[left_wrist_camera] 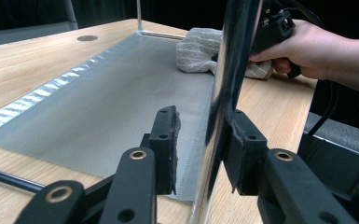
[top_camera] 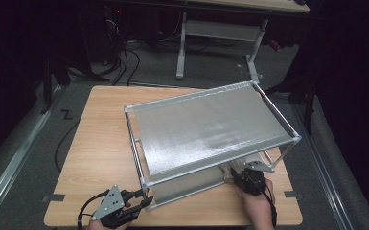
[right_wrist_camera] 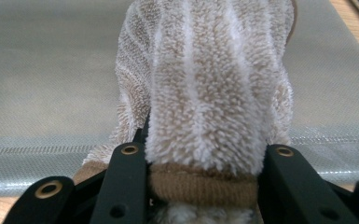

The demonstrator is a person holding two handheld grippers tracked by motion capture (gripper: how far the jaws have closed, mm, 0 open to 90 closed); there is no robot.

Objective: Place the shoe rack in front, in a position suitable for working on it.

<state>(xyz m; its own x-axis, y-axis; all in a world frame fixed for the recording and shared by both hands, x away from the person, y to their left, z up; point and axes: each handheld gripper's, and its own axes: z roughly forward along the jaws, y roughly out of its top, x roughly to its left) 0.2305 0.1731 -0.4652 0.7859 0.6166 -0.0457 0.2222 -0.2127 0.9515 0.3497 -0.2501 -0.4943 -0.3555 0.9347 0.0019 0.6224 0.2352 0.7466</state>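
A metal two-level rack (top_camera: 211, 129) stands on the wooden table (top_camera: 100, 143). My left gripper (top_camera: 141, 199) is at the rack's near left corner. In the left gripper view its jaws (left_wrist_camera: 200, 140) straddle the shiny upright post (left_wrist_camera: 224, 93); the right pad lies against the post and the left pad stands clear of it, so the gripper is open. My right gripper (top_camera: 239, 175) reaches under the top shelf at the near right. It is shut on a beige fluffy towel (right_wrist_camera: 205, 93), which rests on the lower shelf (left_wrist_camera: 121, 93). The towel (left_wrist_camera: 196, 51) and that hand's gripper (left_wrist_camera: 272, 28) also appear in the left gripper view.
Bare table lies to the left of the rack and along its front edge. Beyond the table are a white desk frame (top_camera: 187, 48) and cables on the floor (top_camera: 124, 62). The rack's top shelf hides most of the lower shelf from above.
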